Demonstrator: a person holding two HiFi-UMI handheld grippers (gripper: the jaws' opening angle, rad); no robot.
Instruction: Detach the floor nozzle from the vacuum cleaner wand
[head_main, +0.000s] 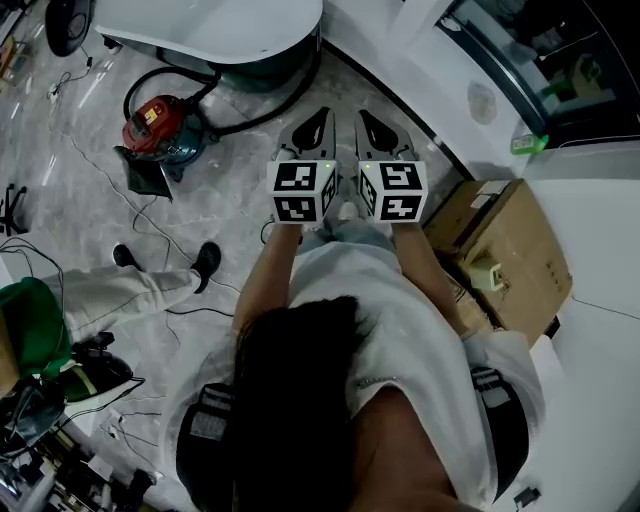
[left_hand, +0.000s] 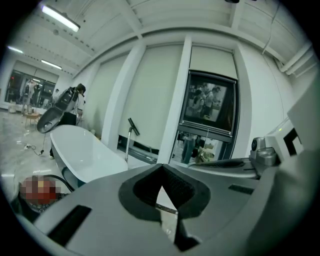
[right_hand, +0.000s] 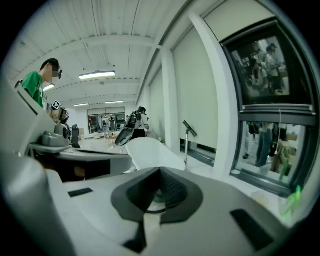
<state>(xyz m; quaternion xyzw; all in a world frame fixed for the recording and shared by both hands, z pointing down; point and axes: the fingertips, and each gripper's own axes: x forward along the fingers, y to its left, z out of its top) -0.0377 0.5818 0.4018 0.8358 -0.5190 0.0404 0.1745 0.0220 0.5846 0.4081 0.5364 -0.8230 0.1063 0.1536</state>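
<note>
At my far left stands the red canister vacuum cleaner. Its yellow label is too small to read, the dark flat piece beside it is too dim to identify, and its black hose disappears under the white bathtub. My left gripper and right gripper are both closed on nothing. My right arm hides part of the brown cardboard box.
</note>
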